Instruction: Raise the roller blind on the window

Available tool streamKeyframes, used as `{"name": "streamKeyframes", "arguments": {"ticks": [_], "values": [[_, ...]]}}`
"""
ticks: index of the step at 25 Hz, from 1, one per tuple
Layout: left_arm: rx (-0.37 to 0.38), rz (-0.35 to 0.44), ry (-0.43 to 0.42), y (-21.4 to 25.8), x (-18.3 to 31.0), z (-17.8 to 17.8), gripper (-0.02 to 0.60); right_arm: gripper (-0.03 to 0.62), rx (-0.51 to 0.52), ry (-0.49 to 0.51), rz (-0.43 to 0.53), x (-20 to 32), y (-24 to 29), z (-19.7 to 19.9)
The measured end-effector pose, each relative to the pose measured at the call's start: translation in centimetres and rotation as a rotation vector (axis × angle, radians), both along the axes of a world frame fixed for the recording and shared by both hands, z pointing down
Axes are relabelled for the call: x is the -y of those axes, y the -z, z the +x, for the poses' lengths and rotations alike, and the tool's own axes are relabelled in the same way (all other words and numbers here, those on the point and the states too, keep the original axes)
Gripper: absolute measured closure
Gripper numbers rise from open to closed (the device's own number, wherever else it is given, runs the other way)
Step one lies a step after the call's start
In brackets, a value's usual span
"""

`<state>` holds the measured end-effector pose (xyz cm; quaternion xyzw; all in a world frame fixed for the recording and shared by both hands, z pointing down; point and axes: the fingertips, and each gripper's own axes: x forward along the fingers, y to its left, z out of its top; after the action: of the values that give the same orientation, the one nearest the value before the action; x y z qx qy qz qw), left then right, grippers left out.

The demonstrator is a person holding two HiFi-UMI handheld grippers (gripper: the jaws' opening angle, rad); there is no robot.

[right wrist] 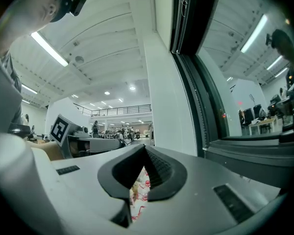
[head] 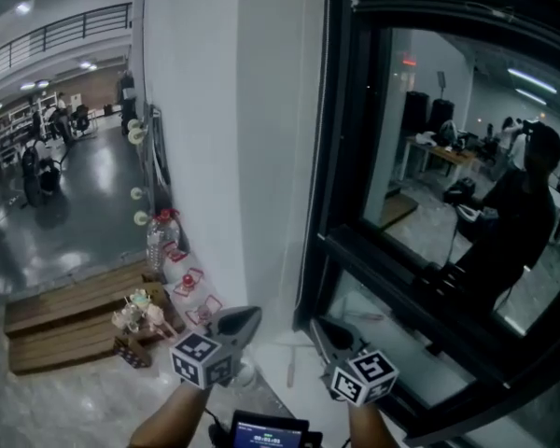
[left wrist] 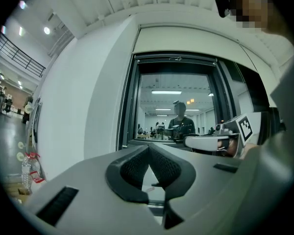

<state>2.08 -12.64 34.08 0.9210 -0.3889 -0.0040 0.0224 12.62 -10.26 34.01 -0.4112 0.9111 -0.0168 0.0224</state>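
Left hand-held gripper (left wrist: 149, 148), right hand-held gripper (right wrist: 144, 150): pinched shut, empty. Window (head: 341, 157) near both, glass bare, blind seemingly rolled up; no pull needed.

Big open lab hall. Left of the window (head: 429, 203): glossy floor (head: 75, 213), workstations (head: 28, 129), mezzanine railing (head: 65, 31) overhead. In the window glass: desks (head: 443, 155) and strip lights (head: 532, 80).

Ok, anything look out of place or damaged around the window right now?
Nothing looks damaged or spilled at the window. The only untidy spot is the floor by the wall to its left: a water bottle stands among loose red-and-white packets and small clutter.
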Motion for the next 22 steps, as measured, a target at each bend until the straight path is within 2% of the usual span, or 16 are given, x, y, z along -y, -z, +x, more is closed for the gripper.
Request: {"name": "streamKeyframes", "arguments": {"ticks": [6, 9, 14, 22], "values": [[0.015, 0.025, 0.016, 0.2, -2.3, -1.0, 0.584, 0.582, 0.006, 0.031, -0.002, -2.2, 0.0, -1.5], [0.001, 0.025, 0.005, 0.2, -2.9, -2.0, 0.584, 0.582, -0.005, -0.002, -0.001, -2.8, -0.1, -2.1], [-0.014, 0.035, -0.027, 0.5, -3.7, -5.2, 0.584, 0.582, 0.039, -0.059, -0.01, -3.8, 0.1, -4.0], [-0.027, 0.067, -0.07, 1.4, -5.1, -8.5, 0.584, 0.582, 0.016, -0.119, 0.012, -5.3, 1.5, -6.5]]}}
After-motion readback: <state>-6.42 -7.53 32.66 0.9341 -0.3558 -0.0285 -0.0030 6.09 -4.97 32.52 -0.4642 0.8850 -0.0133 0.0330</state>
